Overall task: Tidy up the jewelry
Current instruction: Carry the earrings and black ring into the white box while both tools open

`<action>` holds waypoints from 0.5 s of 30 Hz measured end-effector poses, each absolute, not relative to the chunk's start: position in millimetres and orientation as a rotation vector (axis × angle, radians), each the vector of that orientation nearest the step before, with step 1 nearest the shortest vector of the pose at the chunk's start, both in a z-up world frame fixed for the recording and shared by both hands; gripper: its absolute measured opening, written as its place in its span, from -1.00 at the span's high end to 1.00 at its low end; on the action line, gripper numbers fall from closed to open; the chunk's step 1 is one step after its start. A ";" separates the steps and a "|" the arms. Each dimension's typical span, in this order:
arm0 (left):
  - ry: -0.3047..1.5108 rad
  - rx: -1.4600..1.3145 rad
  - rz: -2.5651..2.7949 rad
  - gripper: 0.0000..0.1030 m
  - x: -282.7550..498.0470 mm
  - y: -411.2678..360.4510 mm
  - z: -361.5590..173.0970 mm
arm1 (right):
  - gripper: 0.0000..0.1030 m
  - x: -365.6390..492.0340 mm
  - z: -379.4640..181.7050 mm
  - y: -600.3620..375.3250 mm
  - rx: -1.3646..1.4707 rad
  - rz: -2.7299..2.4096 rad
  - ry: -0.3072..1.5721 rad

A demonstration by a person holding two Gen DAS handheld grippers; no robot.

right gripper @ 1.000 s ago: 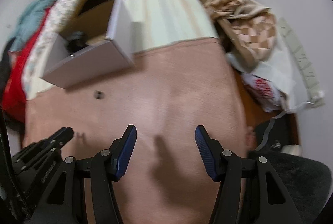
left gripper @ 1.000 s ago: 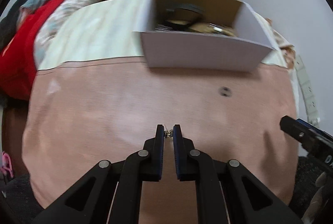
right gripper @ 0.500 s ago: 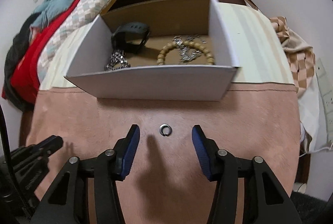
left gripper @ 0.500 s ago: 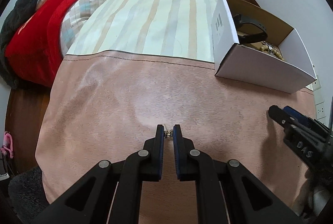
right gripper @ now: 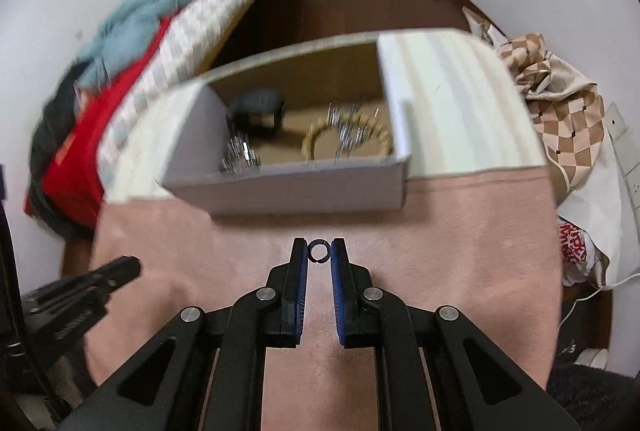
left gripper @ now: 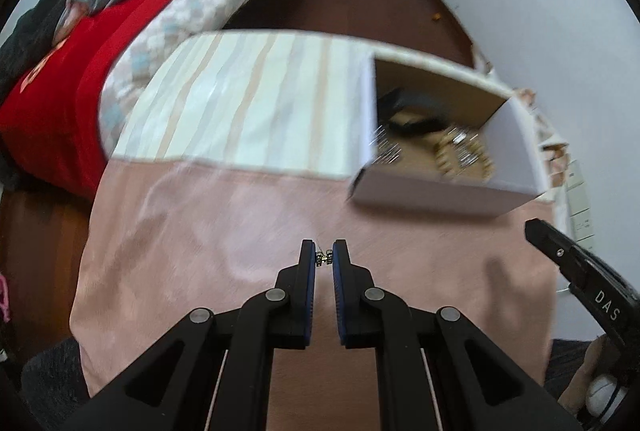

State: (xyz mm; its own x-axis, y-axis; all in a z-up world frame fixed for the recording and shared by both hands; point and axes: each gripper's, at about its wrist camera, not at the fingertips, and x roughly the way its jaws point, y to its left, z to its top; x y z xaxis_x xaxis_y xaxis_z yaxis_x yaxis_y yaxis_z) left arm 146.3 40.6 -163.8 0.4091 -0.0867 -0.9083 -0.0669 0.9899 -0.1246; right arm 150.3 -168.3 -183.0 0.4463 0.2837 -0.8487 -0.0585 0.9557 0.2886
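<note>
My left gripper (left gripper: 324, 257) is shut on a small metal earring (left gripper: 323, 258), held above the pink cloth (left gripper: 224, 231). My right gripper (right gripper: 319, 251) is shut on a dark ring (right gripper: 319, 251), just in front of the white cardboard box (right gripper: 288, 191). The box holds a black watch (right gripper: 258, 107), a beaded bracelet (right gripper: 348, 133) and silver chains (right gripper: 240, 157). The box also shows at the right in the left wrist view (left gripper: 444, 193). The right gripper's tip shows at the right edge of the left wrist view (left gripper: 576, 267). The left gripper shows at the lower left of the right wrist view (right gripper: 80, 291).
A striped cloth (left gripper: 248, 99) lies behind the pink one. A bed with red and teal bedding (left gripper: 100, 15) is at the left. Checkered fabric and a bag (right gripper: 568, 119) lie at the right, with a power strip (left gripper: 580, 207) by the wall.
My right gripper has closed on the ring that lay on the cloth between its open fingers. The left gripper has swung, still holding the earring; the box now looks nearer.
</note>
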 end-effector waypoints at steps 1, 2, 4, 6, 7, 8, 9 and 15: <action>1.142 -0.152 -0.027 0.88 150.2 36.5 -157.8 | 0.76 152.4 -175.7 -170.5 0.242 0.218 1.081; 1.132 -0.157 -0.047 0.88 156.0 31.5 -150.7 | 0.76 155.1 -167.6 -172.9 0.255 0.222 1.068; 1.122 -0.167 -0.086 0.88 170.7 22.1 -140.4 | 0.76 165.9 -152.8 -178.1 0.280 0.243 1.044; 1.129 -0.179 -0.127 0.88 189.8 13.0 -134.8 | 0.76 184.1 -144.3 -177.1 0.292 0.260 1.044; 1.131 -0.184 -0.141 0.88 196.4 9.9 -133.7 | 0.76 192.1 -142.9 -179.5 0.292 0.269 1.050; 1.141 -0.181 -0.153 0.88 206.7 6.4 -134.0 | 0.76 198.6 -142.8 -176.0 0.286 0.275 1.057; 1.150 -0.177 -0.161 0.88 217.2 5.0 -136.1 | 0.76 210.8 -145.4 -175.4 0.275 0.276 1.072; 1.240 -0.168 -0.151 0.82 255.6 -2.0 -151.1 | 0.75 255.8 -167.8 -177.3 0.282 0.282 1.215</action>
